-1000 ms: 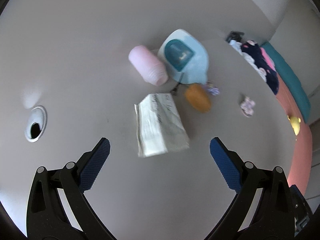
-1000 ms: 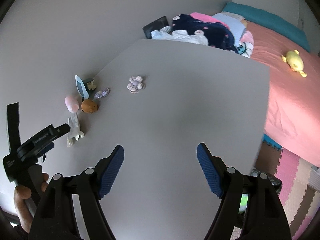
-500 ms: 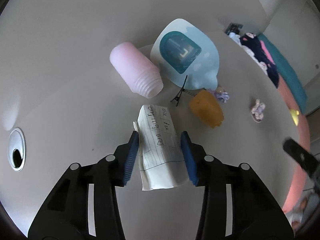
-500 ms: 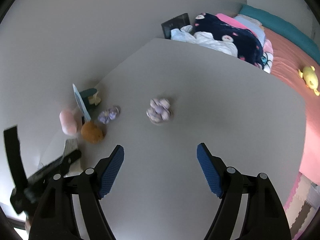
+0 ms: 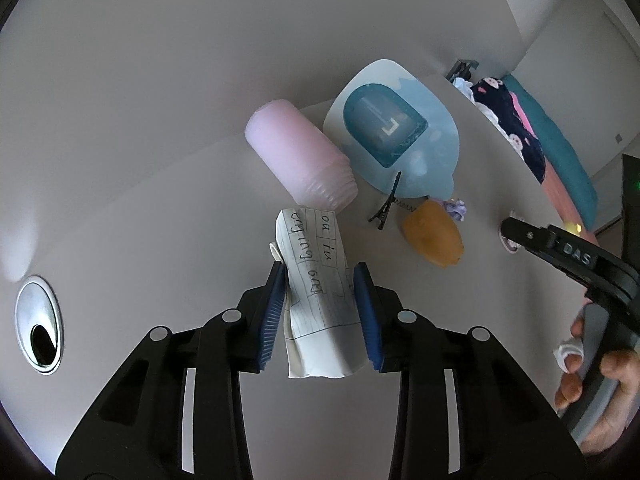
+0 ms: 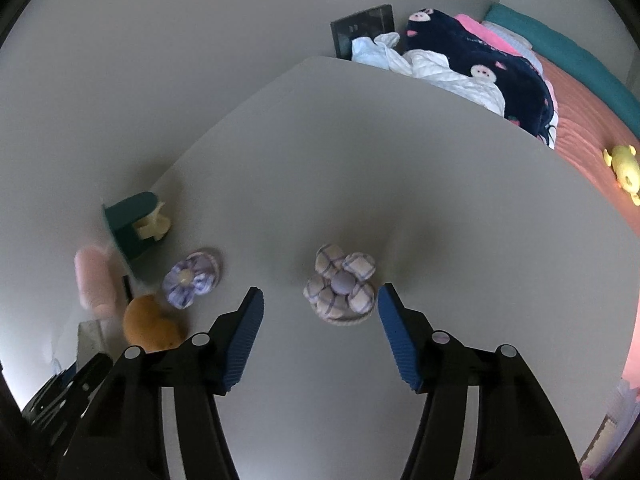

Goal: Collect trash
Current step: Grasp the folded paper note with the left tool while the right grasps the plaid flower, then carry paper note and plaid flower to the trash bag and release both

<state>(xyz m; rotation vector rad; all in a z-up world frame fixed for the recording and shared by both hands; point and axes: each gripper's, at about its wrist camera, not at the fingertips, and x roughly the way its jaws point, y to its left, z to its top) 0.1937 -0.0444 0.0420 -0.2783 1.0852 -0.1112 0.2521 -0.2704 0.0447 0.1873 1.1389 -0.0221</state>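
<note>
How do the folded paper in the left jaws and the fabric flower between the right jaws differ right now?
The folded paper is flat, white and lined, with handwriting; the fabric flower is puffy, plaid-petalled, with a purple centre. The paper is pinched at both edges as the left gripper keeps closing; the flower sits clear of the right gripper, whose jaws are closing but not touching it. The paper looks like trash; the flower looks like a hair accessory. Both lie on the grey table.

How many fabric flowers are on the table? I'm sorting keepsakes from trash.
2. One flower lies between the open fingers of the right tool, whose jaws are closing. The other flower lies further left, beside the orange ball. More could be hidden from view.
</note>
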